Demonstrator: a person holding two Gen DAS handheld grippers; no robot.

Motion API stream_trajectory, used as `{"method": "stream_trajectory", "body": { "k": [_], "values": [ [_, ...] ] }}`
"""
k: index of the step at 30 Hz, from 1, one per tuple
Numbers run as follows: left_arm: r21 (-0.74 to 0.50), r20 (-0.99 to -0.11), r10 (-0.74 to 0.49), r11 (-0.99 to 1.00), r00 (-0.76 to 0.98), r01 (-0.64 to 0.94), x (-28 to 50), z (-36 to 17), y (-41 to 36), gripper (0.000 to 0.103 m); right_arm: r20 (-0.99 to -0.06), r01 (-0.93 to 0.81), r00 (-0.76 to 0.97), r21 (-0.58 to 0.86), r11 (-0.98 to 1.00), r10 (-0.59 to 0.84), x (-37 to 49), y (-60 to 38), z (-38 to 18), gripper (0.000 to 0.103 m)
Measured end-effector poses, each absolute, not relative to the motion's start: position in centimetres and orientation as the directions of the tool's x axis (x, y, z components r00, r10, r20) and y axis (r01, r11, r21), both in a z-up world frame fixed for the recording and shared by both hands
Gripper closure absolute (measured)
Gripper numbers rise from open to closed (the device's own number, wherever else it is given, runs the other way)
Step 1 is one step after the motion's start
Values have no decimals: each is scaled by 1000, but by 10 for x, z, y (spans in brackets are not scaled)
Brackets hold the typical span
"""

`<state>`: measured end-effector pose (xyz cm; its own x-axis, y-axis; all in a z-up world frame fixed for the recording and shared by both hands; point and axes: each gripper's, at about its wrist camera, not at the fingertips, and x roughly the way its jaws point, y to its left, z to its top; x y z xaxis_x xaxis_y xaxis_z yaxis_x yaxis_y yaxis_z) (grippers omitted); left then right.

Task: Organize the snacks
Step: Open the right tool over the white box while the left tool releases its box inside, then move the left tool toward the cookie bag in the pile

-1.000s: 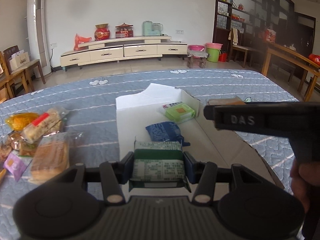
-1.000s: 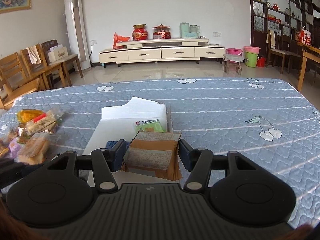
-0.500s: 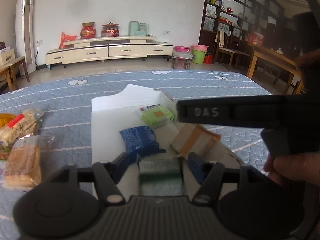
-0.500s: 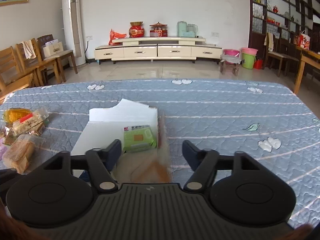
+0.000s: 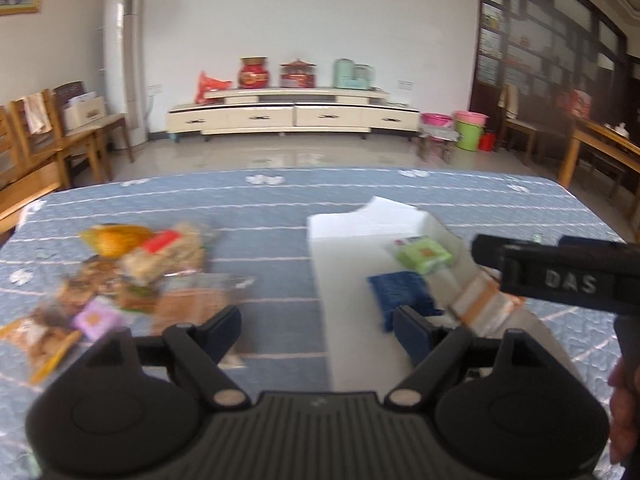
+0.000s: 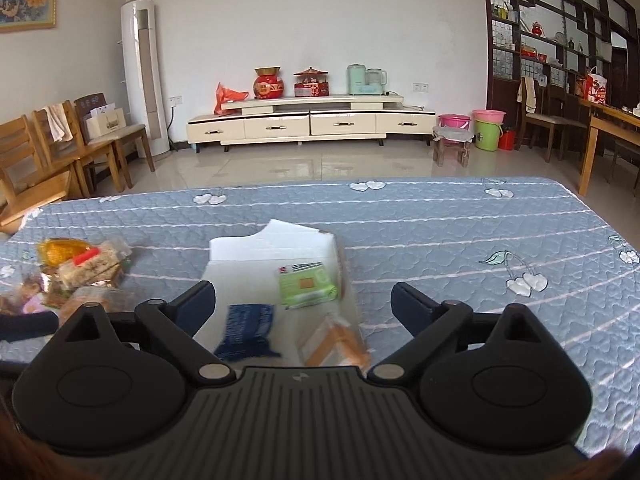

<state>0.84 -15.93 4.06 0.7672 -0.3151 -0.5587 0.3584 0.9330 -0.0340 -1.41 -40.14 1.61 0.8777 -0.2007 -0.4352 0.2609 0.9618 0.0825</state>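
Between the fingers of the left gripper (image 5: 316, 330) nothing is sitting: its jaws have just been opening and are standing wide over bare quilt, between the snack pile and the box. The right gripper (image 6: 303, 305) is released too, its jaws having just been opening to full spread, empty, hanging above the near end of the white box (image 6: 236, 254).

In the box, 3 packets are lying: a green one (image 6: 306, 284) toward the far right corner, a blue one (image 6: 248, 330) nearer, and a brown-and-orange one (image 6: 334, 342) against the right wall. A 4th, dropped by the left gripper, is not showing.

The box is sitting mid-quilt (image 6: 440, 232); the remaining pile (image 5: 132, 276) is lying near the quilt's left edge, blurred, with a yellow bag, a red-labelled bar, bread and a purple packet.

The step looks like the release after a drop-off, with both tools freed. Next, the left gripper is probably needing to swing to the pile, line up over 1 packet at the heap's edge, and close without dragging its neighbours.
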Motion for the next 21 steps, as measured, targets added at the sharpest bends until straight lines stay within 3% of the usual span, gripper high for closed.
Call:
{"method": "stream_trajectory", "body": {
  "k": [21],
  "values": [
    [-48, -540, -155, 987, 827, 153, 8, 54, -54, 19, -438, 110, 897, 90, 990, -60, 0, -311, 23, 0]
  ]
}}
